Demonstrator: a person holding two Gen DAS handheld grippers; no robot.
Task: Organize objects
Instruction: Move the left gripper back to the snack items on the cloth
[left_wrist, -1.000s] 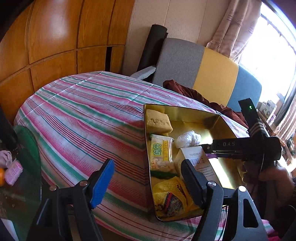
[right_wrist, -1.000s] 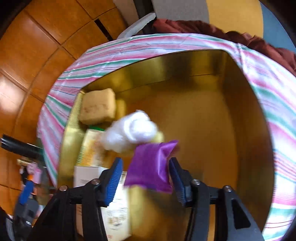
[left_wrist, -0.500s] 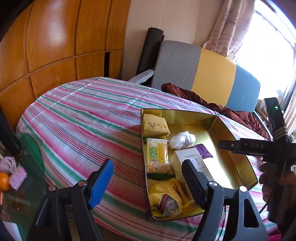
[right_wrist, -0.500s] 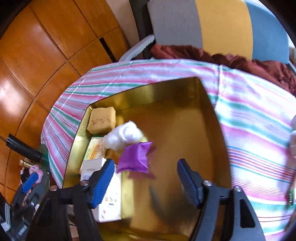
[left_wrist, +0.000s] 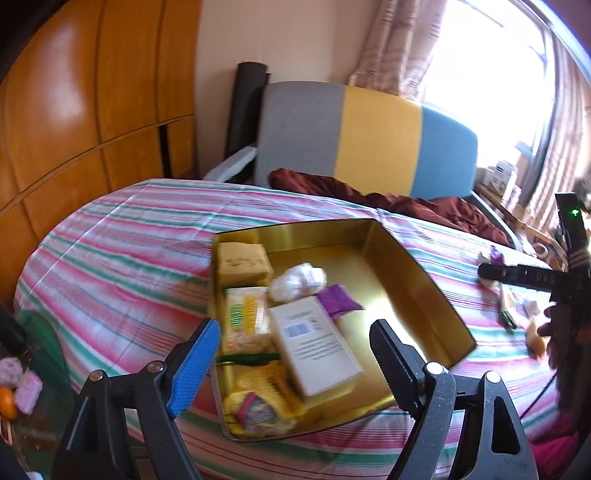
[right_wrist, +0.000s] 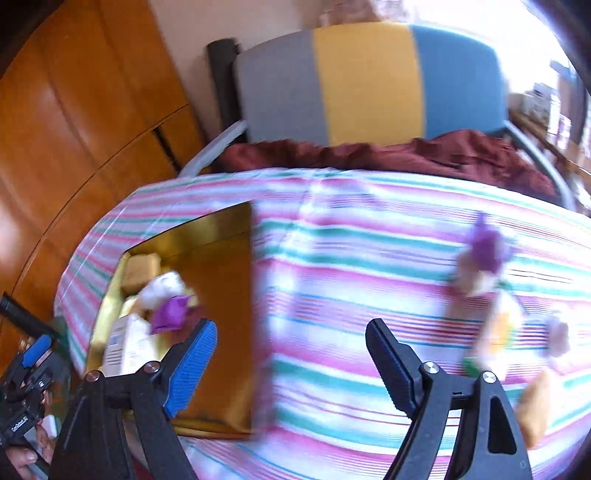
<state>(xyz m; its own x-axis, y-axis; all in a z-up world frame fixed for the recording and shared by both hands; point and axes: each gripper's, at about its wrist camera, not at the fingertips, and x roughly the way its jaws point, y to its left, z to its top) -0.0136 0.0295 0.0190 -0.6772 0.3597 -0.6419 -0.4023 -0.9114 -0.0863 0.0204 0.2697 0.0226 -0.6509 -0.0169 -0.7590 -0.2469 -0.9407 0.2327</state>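
Left wrist view. Left gripper (left_wrist: 291, 354) spread wide, nothing between its blue and black pads. Just ahead of it, on the striped desk (left_wrist: 122, 251), sits the gold tin (left_wrist: 417, 291), open-topped, shiny inside. Contents crowd the tin's left half: white box (left_wrist: 314, 343) with a barcode label lies closest, between the fingers' line of sight; yellow-green snack packet (left_wrist: 247, 319) to its left; tan cake block (left_wrist: 242, 260) at the far left corner; white crumpled wrapper (left_wrist: 299, 282) beyond the box; purple packet (left_wrist: 338, 302) touching the box's far right corner; yellow mesh pouch (left_wrist: 258, 406) at the near edge. Tin's right half bare gold. Far to the right, the right gripper's body (left_wrist: 535, 277) seen side-on over the desk, with small loose items below it, blurred.

Right wrist view. Right gripper (right_wrist: 291, 363) released, wide apart, holding nothing, above striped cloth. Heavy motion blur. Gold tin (right_wrist: 221, 295) lies ahead and left of the gripper, the purple packet (right_wrist: 171, 312) and white wrapper (right_wrist: 162, 288) showing inside near its far left end. Ahead and right: scattered items (right_wrist: 495, 295) on the desk, one purple, others pale and orange, too smeared to name. Striped chair (right_wrist: 369, 81) beyond the desk, maroon cloth (right_wrist: 388, 157) draped on its seat.
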